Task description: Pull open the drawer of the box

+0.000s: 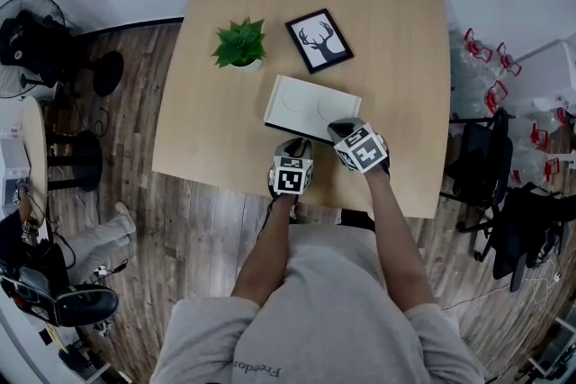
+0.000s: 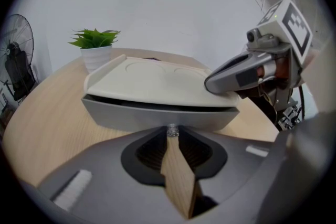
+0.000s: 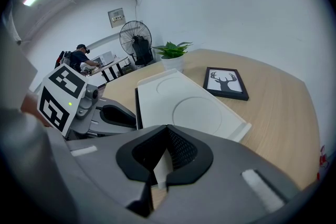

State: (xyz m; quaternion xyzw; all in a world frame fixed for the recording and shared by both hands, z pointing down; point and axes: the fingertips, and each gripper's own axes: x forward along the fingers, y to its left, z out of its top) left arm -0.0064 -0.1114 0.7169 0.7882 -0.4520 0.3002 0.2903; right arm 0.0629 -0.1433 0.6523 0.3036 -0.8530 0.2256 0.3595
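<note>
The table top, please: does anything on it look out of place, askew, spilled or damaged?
Nothing looks spilled or damaged. The deer picture lies flat, turned askew to the edges of the table, and the white box sits slightly skewed too. The potted plant stands upright.

The tabletop point(image 1: 396, 31) is pale honey wood with a faint grain. The box point(image 1: 310, 103) has a cream-white top marked with two faint circles. Its drawer point(image 2: 157, 115) front is mid grey, with a clear, glassy knob point(image 2: 171, 130). The plant point(image 1: 239, 39) is bright green in a white pot point(image 1: 245, 65). The picture point(image 1: 319, 40) shows a black deer head on white, in a black frame. The left gripper point(image 2: 171, 136) and right gripper point(image 3: 166, 134) are dark grey with black ribbed pads point(image 2: 149, 152). The cube point(image 1: 291, 176) on each bears black squares on white. The floor point(image 1: 207, 220) is dark brown planks. The fan point(image 3: 134, 39) is black.
</note>
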